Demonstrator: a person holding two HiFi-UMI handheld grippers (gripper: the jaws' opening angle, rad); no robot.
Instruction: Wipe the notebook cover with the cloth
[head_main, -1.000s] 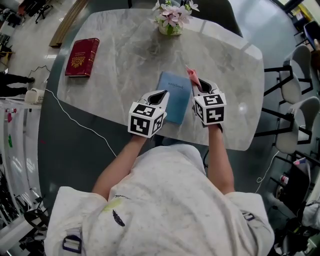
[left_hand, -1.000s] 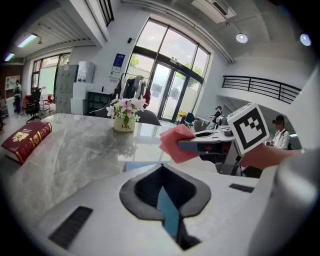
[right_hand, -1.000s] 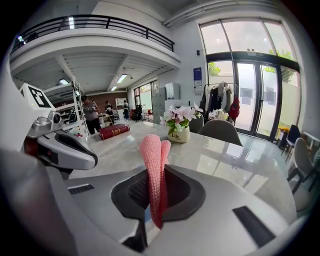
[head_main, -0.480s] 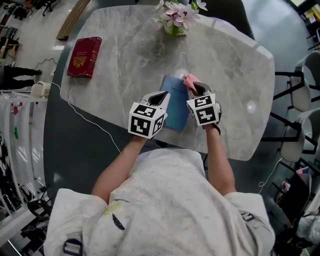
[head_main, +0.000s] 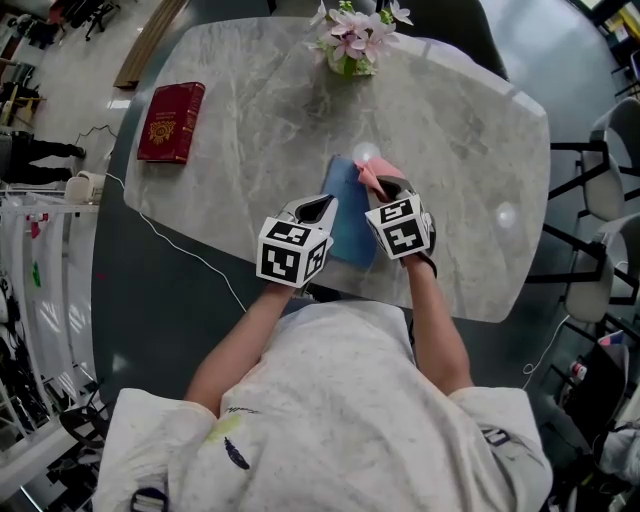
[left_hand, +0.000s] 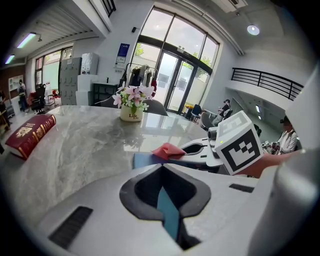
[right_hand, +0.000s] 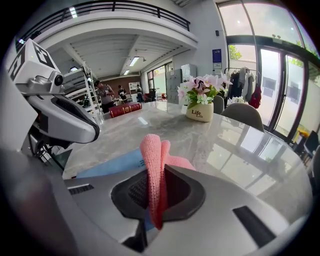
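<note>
The blue notebook (head_main: 350, 222) lies flat on the marble table (head_main: 250, 120), near its front edge. My left gripper (head_main: 322, 206) is at the notebook's left edge, jaws shut with a strip of blue cover (left_hand: 168, 214) showing between them. My right gripper (head_main: 383, 187) is shut on the folded pink cloth (head_main: 369, 175), which rests over the notebook's far right corner. In the right gripper view the cloth (right_hand: 152, 165) stands up between the jaws, with the notebook (right_hand: 111, 165) just left of it. The left gripper view shows the cloth (left_hand: 168, 150) lying on the notebook (left_hand: 142, 160).
A red hardback book (head_main: 171, 122) lies at the table's far left. A pot of pink flowers (head_main: 352, 42) stands at the far edge. Chairs (head_main: 600, 200) stand to the right of the table, and a white cable (head_main: 170, 245) trails off its left side.
My right gripper has carried the pink cloth leftward from the notebook's right edge onto its far corner. The left gripper has stayed at the left edge.
</note>
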